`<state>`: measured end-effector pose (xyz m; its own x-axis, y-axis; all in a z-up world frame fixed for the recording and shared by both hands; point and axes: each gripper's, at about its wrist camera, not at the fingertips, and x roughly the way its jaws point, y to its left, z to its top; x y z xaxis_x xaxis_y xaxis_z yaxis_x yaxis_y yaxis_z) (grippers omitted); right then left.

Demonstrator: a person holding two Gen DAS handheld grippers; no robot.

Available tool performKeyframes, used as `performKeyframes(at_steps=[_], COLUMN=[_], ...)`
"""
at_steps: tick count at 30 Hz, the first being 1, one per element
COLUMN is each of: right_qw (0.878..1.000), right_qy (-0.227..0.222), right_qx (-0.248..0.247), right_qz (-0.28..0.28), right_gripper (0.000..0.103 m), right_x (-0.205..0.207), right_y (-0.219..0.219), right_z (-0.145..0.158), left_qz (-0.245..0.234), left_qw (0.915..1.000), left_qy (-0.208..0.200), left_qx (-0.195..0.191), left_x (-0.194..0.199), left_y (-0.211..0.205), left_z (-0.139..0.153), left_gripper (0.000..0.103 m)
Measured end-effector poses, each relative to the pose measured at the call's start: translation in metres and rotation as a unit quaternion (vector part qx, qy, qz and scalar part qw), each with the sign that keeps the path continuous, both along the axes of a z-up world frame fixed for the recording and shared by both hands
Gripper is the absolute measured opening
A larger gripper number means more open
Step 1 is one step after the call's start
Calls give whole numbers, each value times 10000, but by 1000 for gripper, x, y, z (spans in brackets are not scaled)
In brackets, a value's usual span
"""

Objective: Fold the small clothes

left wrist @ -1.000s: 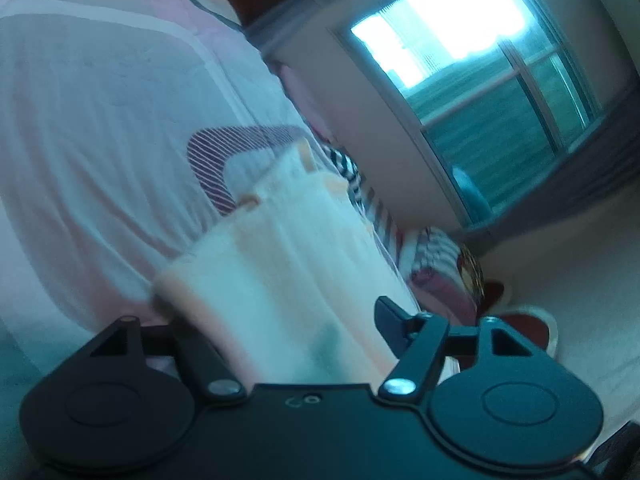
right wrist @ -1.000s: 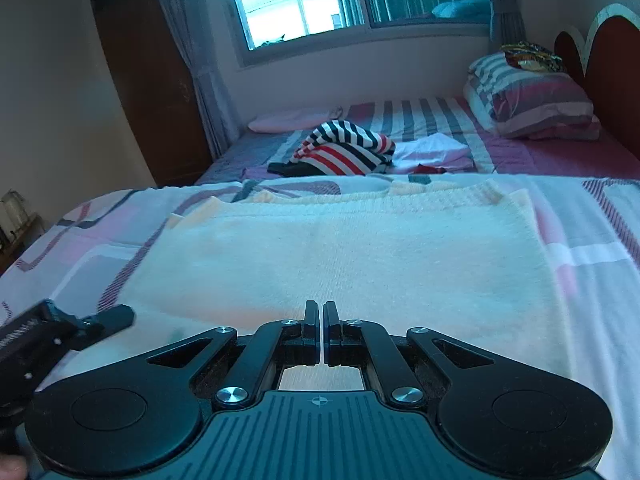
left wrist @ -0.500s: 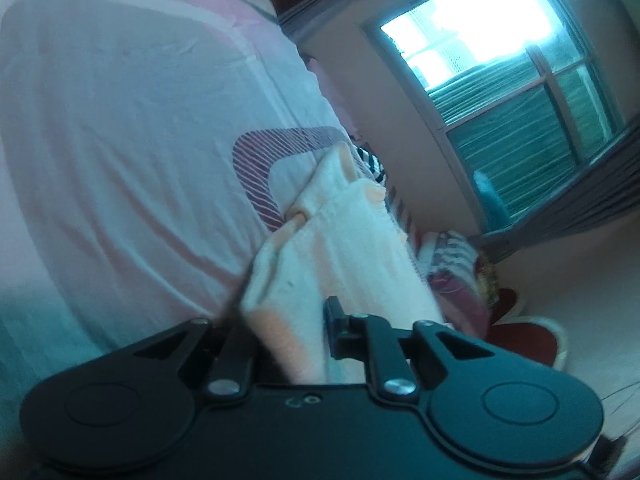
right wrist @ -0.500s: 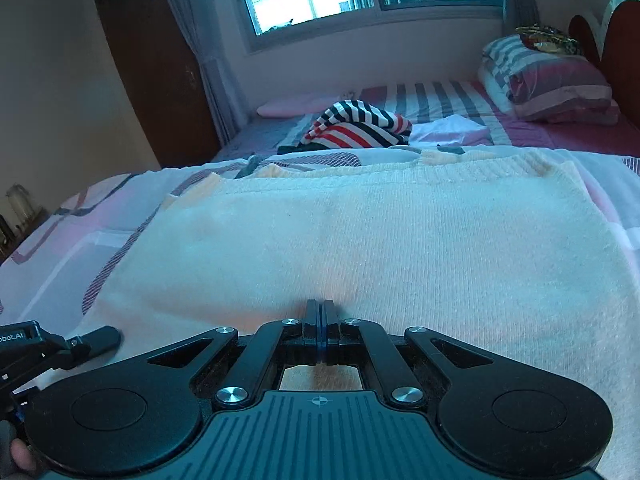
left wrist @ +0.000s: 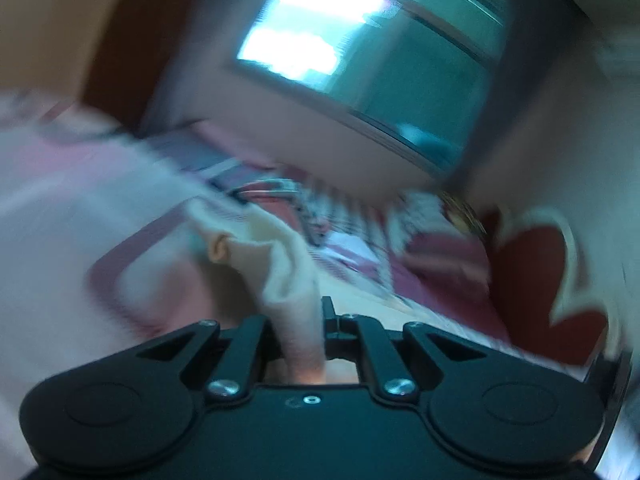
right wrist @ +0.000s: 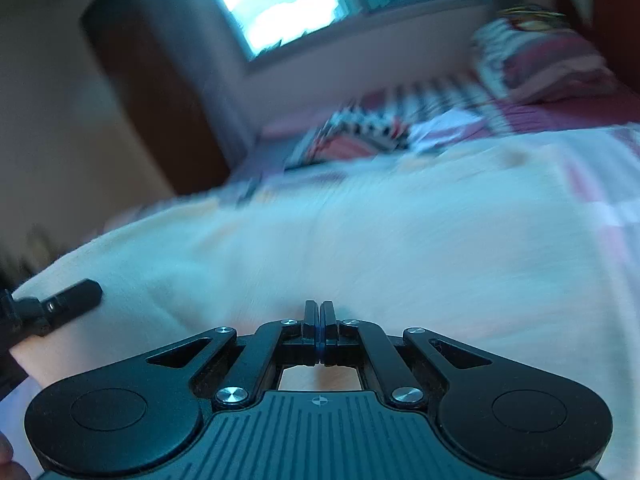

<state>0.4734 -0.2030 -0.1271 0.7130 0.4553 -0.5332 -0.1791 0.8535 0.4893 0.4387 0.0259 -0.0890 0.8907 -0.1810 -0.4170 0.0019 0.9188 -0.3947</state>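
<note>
The left gripper (left wrist: 298, 322) is clamped on a bunched corner of the cream garment (right wrist: 380, 240), which rises in front of its jaws. If the fold is thin, it may slip out. The right gripper (right wrist: 319, 322) is fully closed at the near hem; whether it pinches cloth is unclear, so the hem may drag.

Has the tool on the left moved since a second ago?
Yes. The left tool, shut on the cream garment, has lifted and rolled: the window was upper right in its view and is now central.
</note>
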Motion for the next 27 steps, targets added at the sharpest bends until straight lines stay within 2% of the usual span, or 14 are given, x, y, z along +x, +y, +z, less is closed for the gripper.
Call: performKeyframes(at_steps=[2,5,8,10,13,14,15,16,17,19,20,23,27], right_qw=[9986,9942,9899,9875,9863,9864,9864,9864,9865,9879,9887,9925,9956], right_qy=[-22,-102,-151,-83,-40,-13,5,-13,-115,-306,-304,-338,-208], right_qx=[405,778,995,1120,1129,1121,1128,1109,1088,1164,1207,1111,907], right_qz=[-346,-732,-1003,-1103,-1202,-1203,-1194,-1211,-1220,-980,-836,-393,-45], right_gripper=[0,0,0,0,1,13,26,60,66,66,60,54,54], right_x=[-8,-20,-32,-37,-45,-47,-49,-52,-56,-59,-56,-46,-23], right_y=[-34,-88,-137,-165,-192,-198,-202,-204,-205,-205,-201,-180,-150], right_z=[7,19,30,34,35,34,34,34,37,40,41,45,39], left_qz=[-487,-1046,-1464,-1779,-2403,-2494,-2491,-2556,-2579,-2331,-2189,-1480,-790], left_qw=[9981,9903,9805,9683,9515,9482,9487,9508,9537,9657,9702,9840,9912], left_qy=[26,68,273,718,1134,1107,1006,913,863,614,519,298,563], left_qx=[374,908,1285,1599,1551,1629,1671,1497,1281,963,902,946,898], left_x=[6,9,10,15,12,4,-4,-11,-14,-17,-15,3,38], left_y=[-34,-90,-142,-178,-210,-217,-217,-211,-202,-175,-163,-127,-89], left_z=[13,19,7,-15,-44,-46,-44,-38,-32,-15,-8,2,-6], left_gripper=[6,6,6,9,34,47,53,53,53,54,54,55,55])
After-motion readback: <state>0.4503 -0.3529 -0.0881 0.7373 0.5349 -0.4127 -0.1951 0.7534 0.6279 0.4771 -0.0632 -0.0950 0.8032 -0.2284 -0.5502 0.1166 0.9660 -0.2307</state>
